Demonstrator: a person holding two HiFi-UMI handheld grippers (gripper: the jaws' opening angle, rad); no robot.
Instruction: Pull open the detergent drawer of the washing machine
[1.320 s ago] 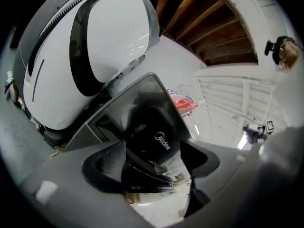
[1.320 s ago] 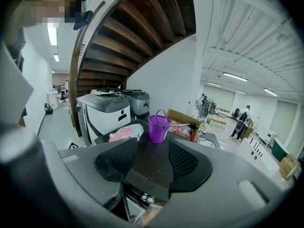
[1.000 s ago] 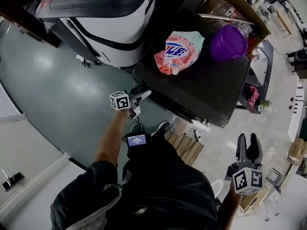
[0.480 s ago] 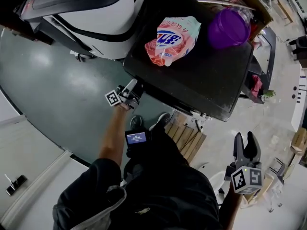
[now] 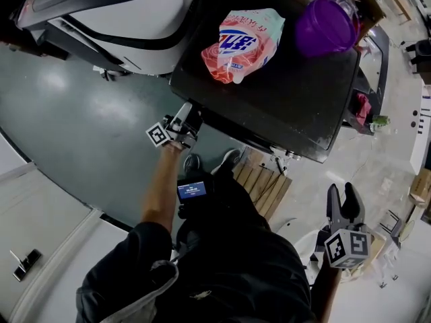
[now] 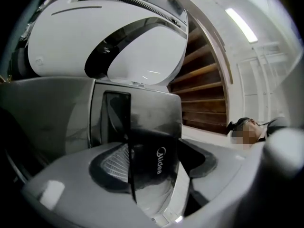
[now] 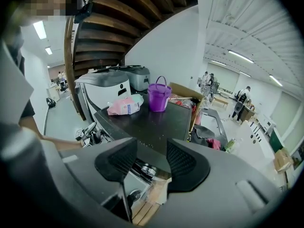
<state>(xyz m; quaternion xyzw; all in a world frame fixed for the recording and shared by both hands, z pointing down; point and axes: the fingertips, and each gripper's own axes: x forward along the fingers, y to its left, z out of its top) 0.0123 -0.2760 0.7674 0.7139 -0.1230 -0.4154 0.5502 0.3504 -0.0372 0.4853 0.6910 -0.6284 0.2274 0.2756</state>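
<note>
Seemingly clamped on the detergent drawer (image 6: 161,148) with the left gripper (image 5: 183,121), pulling out hardly begun; right gripper (image 7: 151,163) idle, narrowly parted, empty.

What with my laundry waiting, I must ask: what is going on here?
A person holds tongs in each hand. The left tongs are closed on the front of the detergent drawer at the corner of the washing machine; whether it is out yet, I cannot tell. The right tongs hang open and empty at the person's side. A detergent bag and a purple bucket sit on top.
</note>
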